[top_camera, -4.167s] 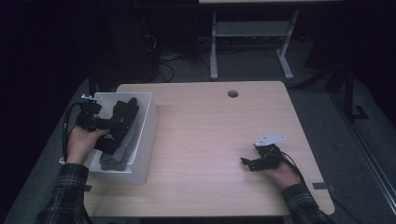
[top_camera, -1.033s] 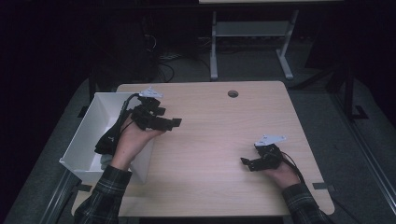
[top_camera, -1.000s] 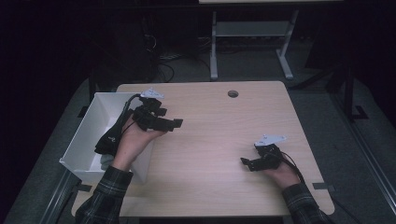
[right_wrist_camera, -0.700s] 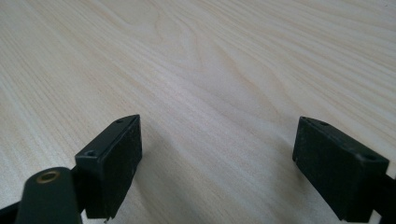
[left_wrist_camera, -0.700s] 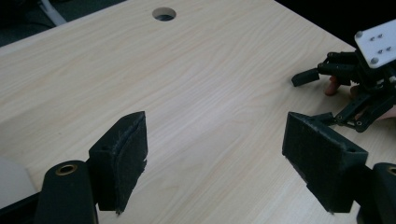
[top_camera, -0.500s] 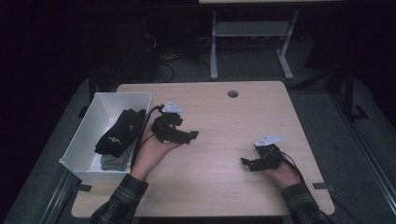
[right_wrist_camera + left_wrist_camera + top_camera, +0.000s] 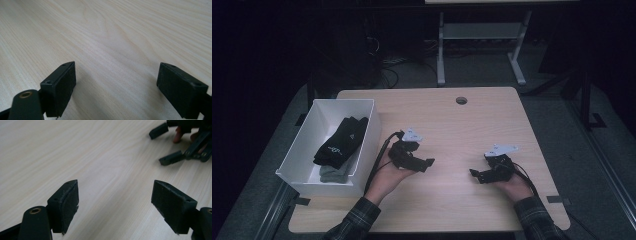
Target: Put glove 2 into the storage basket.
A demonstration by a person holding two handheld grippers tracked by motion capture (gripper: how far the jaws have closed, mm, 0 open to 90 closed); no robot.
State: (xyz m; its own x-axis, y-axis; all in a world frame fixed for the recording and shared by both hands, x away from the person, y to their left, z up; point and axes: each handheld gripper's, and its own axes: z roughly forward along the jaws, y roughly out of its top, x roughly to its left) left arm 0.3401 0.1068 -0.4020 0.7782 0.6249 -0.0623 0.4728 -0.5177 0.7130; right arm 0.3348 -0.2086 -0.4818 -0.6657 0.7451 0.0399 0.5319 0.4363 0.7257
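Plaid sleeves (image 7: 357, 220), black tools (image 7: 424, 165)

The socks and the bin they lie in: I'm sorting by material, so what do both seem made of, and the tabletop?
The black socks look like soft knit fabric: limp, matte, with a small pale logo. The bin seems rigid white plastic, with thin, smooth, straight walls, though coated board is possible. The tabletop looks like pale wood-grain laminate, since its grain lines run under an even, slightly glossy surface.
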